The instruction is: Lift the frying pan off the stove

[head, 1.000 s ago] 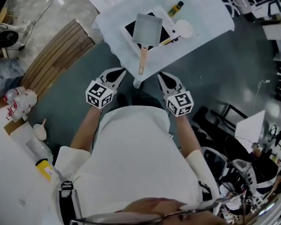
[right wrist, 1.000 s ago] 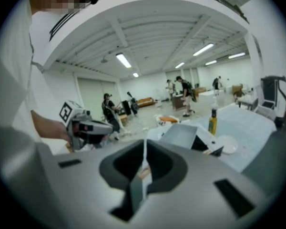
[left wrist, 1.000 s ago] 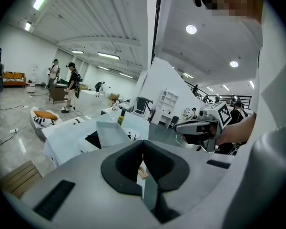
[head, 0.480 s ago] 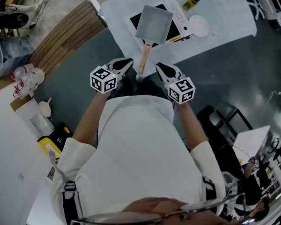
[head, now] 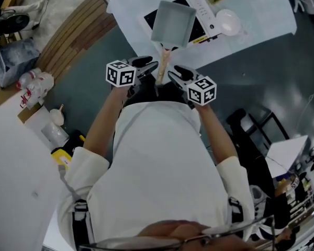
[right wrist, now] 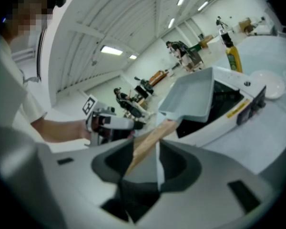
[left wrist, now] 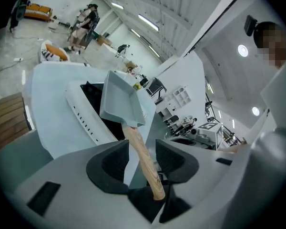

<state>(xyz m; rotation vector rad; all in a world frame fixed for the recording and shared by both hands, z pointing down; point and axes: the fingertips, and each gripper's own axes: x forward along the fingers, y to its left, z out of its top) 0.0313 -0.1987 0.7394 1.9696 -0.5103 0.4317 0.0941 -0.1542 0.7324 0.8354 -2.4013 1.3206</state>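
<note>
Grey square metal frying pan (head: 171, 24) sits flat on black-and-white flat stove (head: 201, 12), top centre of head view, on pale cloth-covered table (head: 256, 14). Not lifted. Its light wooden handle (head: 163, 67) points down-frame twd the person, past the table edge.

L gripper (left wrist: 140, 151): claw released, jaws have just been opening. Handle runs thru the gap btwn them, its end deep near the jaw base, pads not pressing on it.

R gripper (right wrist: 145, 156): also released, jaws just been opening, handle btwn them. It lies close to the pad at left of that frame; can't tell if they touch.

In head view both grippers close in on the handle from either side, marker cubes outward, L at frame left, R at frame right.

White round dish (head: 227, 21) lies just right of stove on the cloth. Brown slatted wooden bench (head: 68, 46) is at upper left of frame.
</note>
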